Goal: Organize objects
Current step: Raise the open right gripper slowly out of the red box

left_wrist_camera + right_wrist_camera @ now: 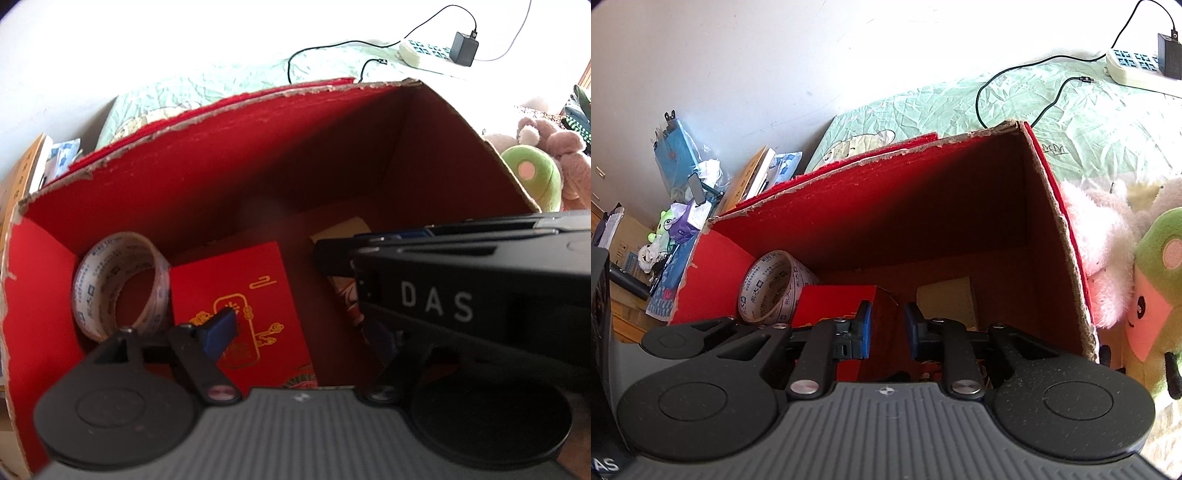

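In the box (871,221), one tape roll (768,288), one red packet (240,306)

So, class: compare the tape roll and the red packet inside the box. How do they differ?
The tape roll is a whitish ring with small print; the red packet is a flat rectangle with gold drawing. The tape roll stands on edge, leaning in the box's left corner; the red packet lies flat on the floor. Both sit side by side inside the red box.
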The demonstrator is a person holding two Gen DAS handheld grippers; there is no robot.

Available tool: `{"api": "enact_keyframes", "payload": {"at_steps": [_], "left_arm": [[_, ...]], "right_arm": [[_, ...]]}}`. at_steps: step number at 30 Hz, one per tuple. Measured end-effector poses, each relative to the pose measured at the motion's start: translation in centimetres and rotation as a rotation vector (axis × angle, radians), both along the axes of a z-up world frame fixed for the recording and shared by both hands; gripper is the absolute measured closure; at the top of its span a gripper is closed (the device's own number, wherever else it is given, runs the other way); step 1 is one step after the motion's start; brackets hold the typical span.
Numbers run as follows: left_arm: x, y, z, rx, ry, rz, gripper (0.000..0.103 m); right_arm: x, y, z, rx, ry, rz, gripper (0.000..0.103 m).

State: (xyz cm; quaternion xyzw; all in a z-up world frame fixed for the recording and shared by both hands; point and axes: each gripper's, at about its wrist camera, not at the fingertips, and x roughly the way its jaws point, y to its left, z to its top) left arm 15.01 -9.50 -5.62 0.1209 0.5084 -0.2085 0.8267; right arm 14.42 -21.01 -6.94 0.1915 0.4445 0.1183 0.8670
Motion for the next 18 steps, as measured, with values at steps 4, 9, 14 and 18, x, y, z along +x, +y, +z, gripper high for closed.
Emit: {"api": "enact_keyframes", "payload": {"at_steps": [4, 9, 14, 18], "left_arm": [[0.03, 0.12, 0.03, -0.007, 0.003, 0.009, 0.024], [-0.14, 0.11, 0.14, -0.011, -0.003, 0.023, 0.023], [-0.17, 0.12, 0.24, -0.007, -0.017, 0.034, 0.023], [-0.22, 0.09, 0.32, -0.003, -0.028, 0.039, 0.023]], "right_arm": [[0.05, -0.09, -0.01, 0.01, -0.001, 0.001, 0.08], [0.03, -0.12, 0.02, 0.013, -0.005, 0.0, 0.08], [0.02, -0.1, 0.02, 0.012, -0.008, -0.003, 0.08], [-0.12, -0.01, 0.03, 0.007, -0.012, -0.007, 0.08]]}}
